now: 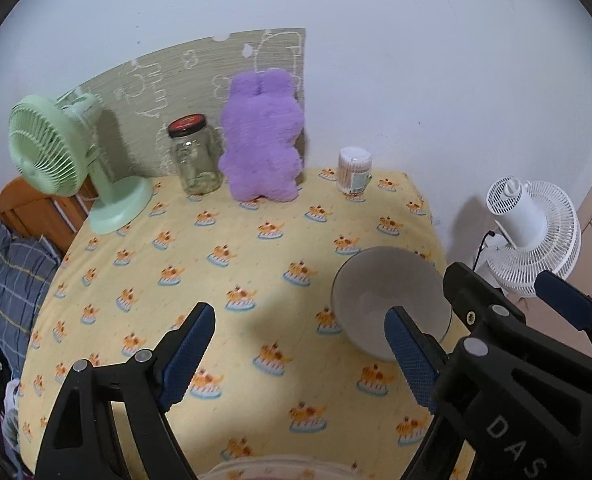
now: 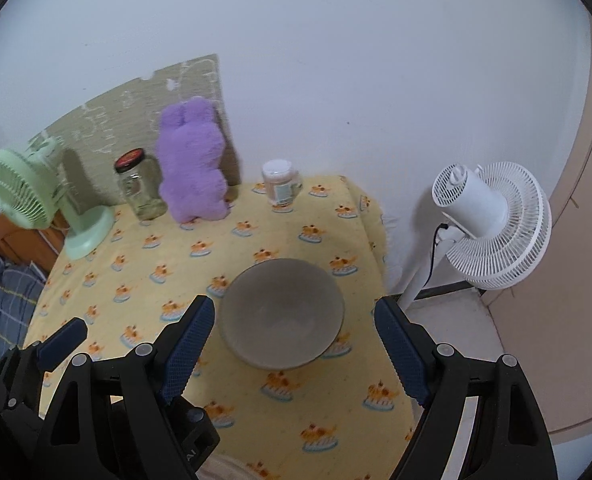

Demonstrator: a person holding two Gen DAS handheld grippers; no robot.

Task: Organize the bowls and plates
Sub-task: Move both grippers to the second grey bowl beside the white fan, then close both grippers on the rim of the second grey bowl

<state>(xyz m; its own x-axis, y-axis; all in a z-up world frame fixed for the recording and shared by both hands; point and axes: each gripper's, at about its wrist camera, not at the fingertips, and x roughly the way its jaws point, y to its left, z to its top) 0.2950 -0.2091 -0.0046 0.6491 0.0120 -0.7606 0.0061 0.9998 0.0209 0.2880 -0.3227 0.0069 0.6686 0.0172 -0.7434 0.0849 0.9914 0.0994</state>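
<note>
A white bowl [image 1: 390, 300] stands upright and empty on the yellow patterned tablecloth [image 1: 235, 264] near the table's right edge. It also shows in the right wrist view [image 2: 281, 312], straight ahead between the fingers. My left gripper [image 1: 300, 354] is open and empty, above the cloth to the left of the bowl. My right gripper [image 2: 296, 350] is open and empty, just in front of the bowl. The right gripper also shows in the left wrist view [image 1: 508, 300], beside the bowl. A pale plate rim [image 1: 263, 468] peeks in at the bottom edge.
At the back stand a green fan [image 1: 55, 152], a glass jar [image 1: 193, 158], a purple plush toy [image 1: 261, 140] and a cotton-swab tub [image 1: 354, 170]. A white floor fan [image 2: 492, 224] stands off the table's right edge. A bed with a plaid pillow [image 1: 11, 280] lies left.
</note>
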